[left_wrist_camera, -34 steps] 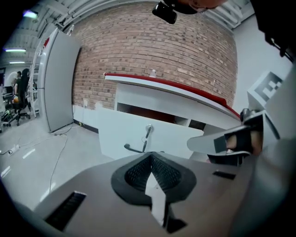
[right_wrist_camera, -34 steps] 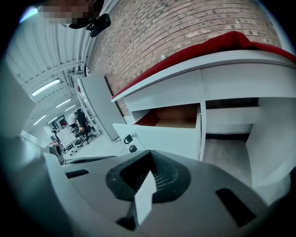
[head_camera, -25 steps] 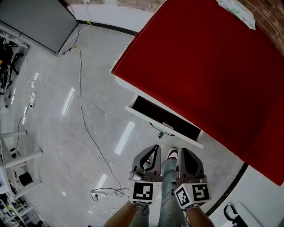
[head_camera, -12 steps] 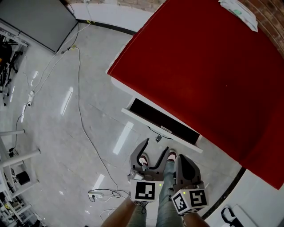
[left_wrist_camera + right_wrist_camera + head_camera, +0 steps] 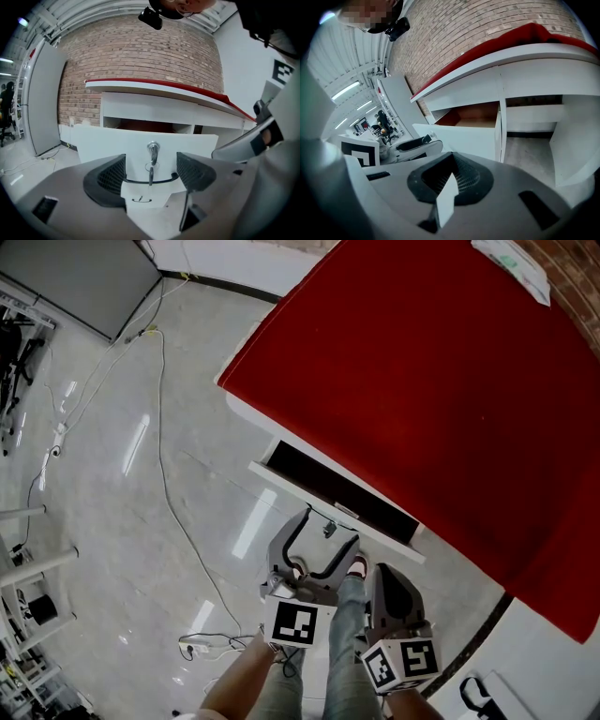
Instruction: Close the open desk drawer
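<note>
The desk has a red top (image 5: 441,381), and its white drawer (image 5: 333,501) stands pulled out beneath the near edge. In the left gripper view the drawer front (image 5: 117,143) fills the middle, with a lock and a hanging key (image 5: 152,152). My left gripper (image 5: 323,531) (image 5: 152,173) is close in front of it. Its jaws have just been opening and stand wide apart, touching nothing, with the key in line with the gap. My right gripper (image 5: 382,574) (image 5: 450,180) is shut and empty, held back to the right. The right gripper view looks into the drawer's brown inside (image 5: 476,115).
Cables (image 5: 161,456) trail over the shiny grey floor to a power strip (image 5: 192,645). A grey panel (image 5: 75,282) lies at the far left and papers (image 5: 514,266) rest on the desk's far corner. The person's legs and a shoe (image 5: 356,566) are between the grippers.
The left gripper's jaws went from shut to wide open and it moved closer to the drawer front. The right gripper stayed where it was, shut.
</note>
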Tool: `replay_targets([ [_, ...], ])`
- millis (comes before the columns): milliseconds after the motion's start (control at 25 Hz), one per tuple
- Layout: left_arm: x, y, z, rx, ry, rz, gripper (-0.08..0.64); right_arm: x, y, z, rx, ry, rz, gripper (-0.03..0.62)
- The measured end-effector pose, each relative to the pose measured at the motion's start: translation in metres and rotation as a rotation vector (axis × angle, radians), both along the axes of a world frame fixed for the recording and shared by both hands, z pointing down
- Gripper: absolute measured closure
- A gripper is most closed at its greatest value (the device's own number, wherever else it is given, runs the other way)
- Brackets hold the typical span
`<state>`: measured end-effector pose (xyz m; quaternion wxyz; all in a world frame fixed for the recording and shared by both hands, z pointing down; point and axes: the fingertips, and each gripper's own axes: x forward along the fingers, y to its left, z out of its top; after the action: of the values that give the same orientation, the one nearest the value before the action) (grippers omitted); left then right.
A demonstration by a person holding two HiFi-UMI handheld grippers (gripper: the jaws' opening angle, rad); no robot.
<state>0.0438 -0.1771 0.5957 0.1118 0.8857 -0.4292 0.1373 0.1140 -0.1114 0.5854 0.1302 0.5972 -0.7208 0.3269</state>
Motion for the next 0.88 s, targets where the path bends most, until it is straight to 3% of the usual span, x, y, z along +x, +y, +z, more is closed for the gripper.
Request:
replay_targets([
  [200,0.002,-0.005,0.007,-0.012,0.016,-0.024,0.232,0.0,-0.002,0.004,-0.008,-0.002,0.0,0.594],
  [880,0.008,-0.01,0.01,-0.012,0.021,0.009,0.222,0.007,-0.006,0.012,-0.031,-0.002,0.02,0.594],
])
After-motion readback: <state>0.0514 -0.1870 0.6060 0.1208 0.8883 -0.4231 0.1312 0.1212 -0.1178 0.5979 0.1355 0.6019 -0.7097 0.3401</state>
